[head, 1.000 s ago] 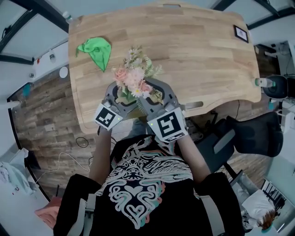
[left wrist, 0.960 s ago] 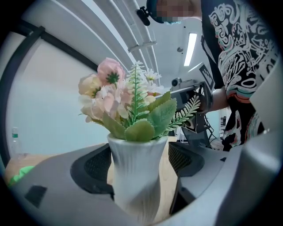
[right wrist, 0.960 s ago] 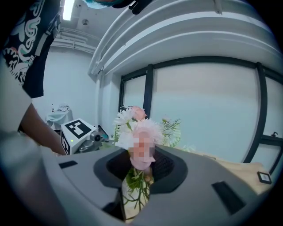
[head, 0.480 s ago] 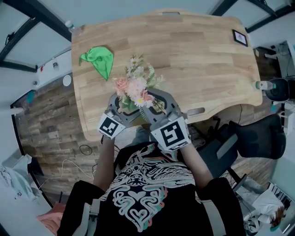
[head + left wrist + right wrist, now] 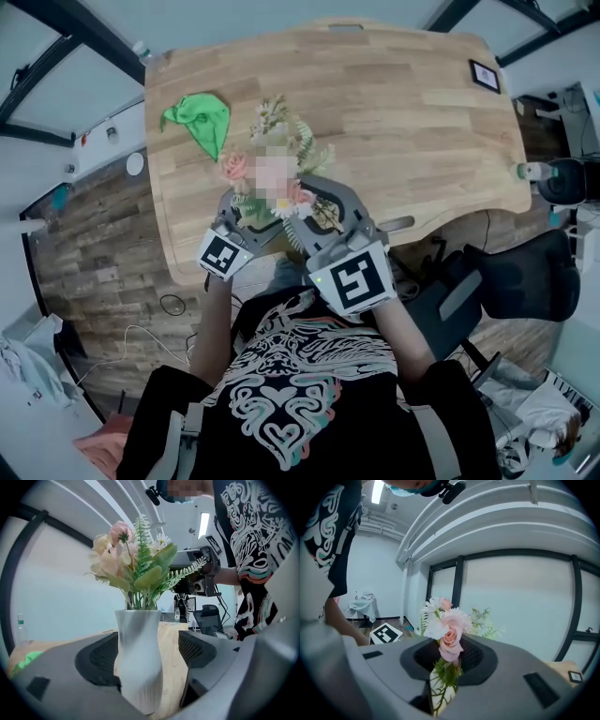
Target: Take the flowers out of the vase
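My right tool (image 5: 449, 662), jaws just closed on the flower stems (image 5: 442, 680), should pull straight up from the upright vase (image 5: 139, 658) (left tool (image 5: 251, 208) straddles it, wide).

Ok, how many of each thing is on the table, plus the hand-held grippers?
vase: 1
bunch of flowers: 1
green cloth: 1
picture frame: 1
hand-held grippers: 2, the left hand-held gripper and the right hand-held gripper
Total: 6
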